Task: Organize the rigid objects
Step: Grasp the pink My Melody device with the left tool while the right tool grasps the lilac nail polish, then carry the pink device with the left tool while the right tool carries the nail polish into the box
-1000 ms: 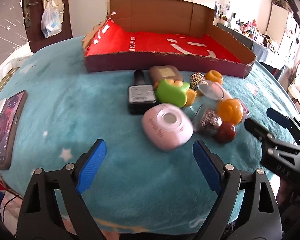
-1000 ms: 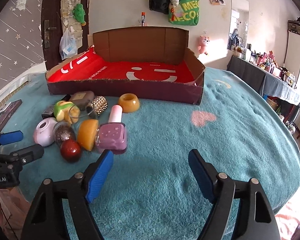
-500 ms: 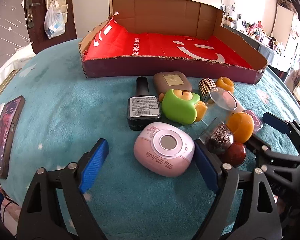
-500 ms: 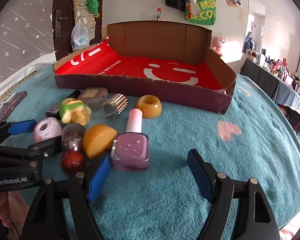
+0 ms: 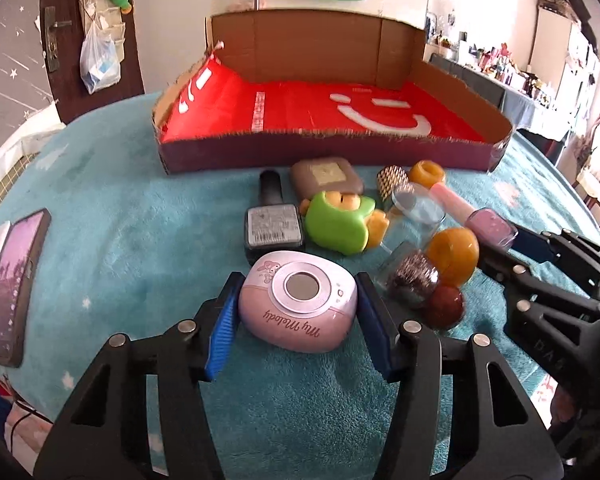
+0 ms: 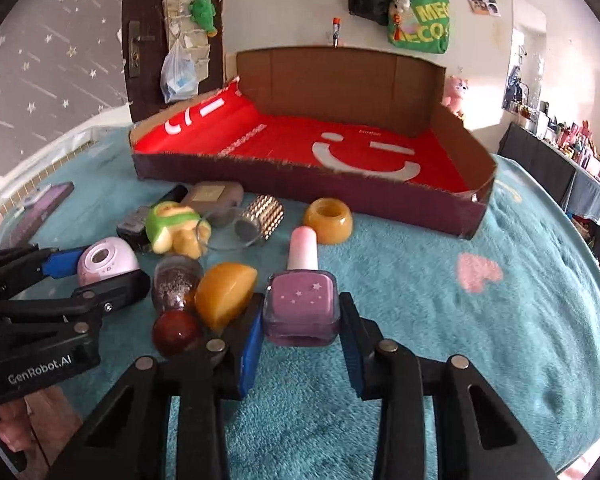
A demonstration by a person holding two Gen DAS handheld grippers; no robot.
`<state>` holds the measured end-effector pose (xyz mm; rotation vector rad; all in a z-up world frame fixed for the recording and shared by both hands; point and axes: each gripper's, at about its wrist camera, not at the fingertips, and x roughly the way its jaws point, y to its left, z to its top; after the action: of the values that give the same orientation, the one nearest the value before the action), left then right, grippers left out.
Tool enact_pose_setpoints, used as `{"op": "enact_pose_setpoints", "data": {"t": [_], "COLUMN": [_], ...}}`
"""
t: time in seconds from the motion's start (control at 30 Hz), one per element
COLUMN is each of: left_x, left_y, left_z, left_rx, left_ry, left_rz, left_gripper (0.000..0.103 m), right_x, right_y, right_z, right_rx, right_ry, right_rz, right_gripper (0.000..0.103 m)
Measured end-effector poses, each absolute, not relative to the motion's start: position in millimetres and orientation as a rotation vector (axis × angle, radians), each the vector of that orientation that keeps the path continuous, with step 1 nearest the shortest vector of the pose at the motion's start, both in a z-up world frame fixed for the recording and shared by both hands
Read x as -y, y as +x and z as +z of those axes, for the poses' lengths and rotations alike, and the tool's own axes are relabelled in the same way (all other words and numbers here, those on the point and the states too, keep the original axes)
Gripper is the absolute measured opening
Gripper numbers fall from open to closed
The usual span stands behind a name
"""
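Left claw (image 5: 296, 316): you are closing it on the pink case (image 5: 298, 306); its pads are touching both sides, and its jaws have just been narrowing.
Right claw (image 6: 300, 324): you are clamping the purple bottle (image 6: 302, 304) by its square body after its jaws have just drawn in.
Pink case: it is lying on the teal surface (image 5: 120, 240), nearest you in the cluster.
Purple bottle: it is lying beside an amber piece (image 6: 224, 294).
Box (image 6: 340, 196): it is sitting behind the cluster.
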<state>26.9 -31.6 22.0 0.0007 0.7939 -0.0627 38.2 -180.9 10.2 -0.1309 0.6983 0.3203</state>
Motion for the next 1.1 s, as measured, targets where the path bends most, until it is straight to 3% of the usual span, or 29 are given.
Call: {"op": "enact_pose_setpoints", "data": {"t": [0.57, 1.1], "left_x": [24.6, 26.9], "left_y": [50.3, 94.9], "left_z": [82.8, 94.9], "left_rx": [-0.615, -0.615], "left_ry": [-0.006, -0.002], "left_rz": [-0.104, -0.159], "left_gripper": [0.053, 0.053], "right_x": [188.0, 190.6], "right_y": [47.3, 77.8], "right_z": [66.7, 79.3], "right_rx": [-0.590, -0.584], "right_ry": [-0.061, -0.061], "right_rz": [0.383, 0.365], "right_gripper": [0.038, 0.038]}}
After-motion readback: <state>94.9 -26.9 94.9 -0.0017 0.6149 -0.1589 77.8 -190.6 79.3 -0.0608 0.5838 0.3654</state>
